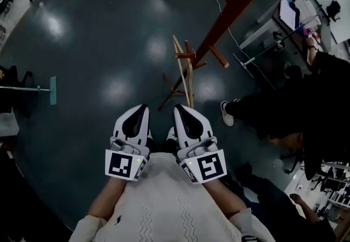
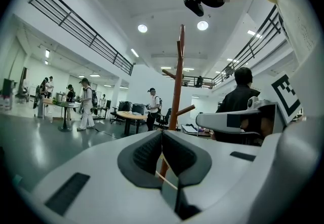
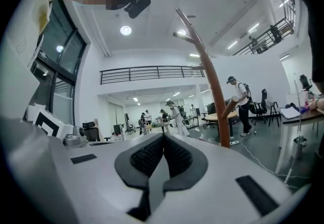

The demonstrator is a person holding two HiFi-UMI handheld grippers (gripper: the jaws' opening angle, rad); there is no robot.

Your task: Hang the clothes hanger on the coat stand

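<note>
Both grippers, left (image 1: 144, 108) and right (image 1: 178, 108), have the jaws pressed together on nothing, near the foot of one coat stand (image 1: 235, 10). Only the head view shows plainly the one wooden hanger (image 1: 183, 71), hanging at the stand's lower pegs.

We could read no words, numbers or brand names anywhere. The nearest thing to a sign was the black-and-white square marker (image 1: 123, 164) on the cube of the left gripper (image 1: 143, 109), at 7 o'clock in the head view. A matching square marker (image 1: 209, 167) sat on the right gripper (image 1: 178, 109), at 5 o'clock. Both bore blocky patterns, not letters. The pale lit screen (image 1: 287, 13) at 2 o'clock was too small to read.
</note>
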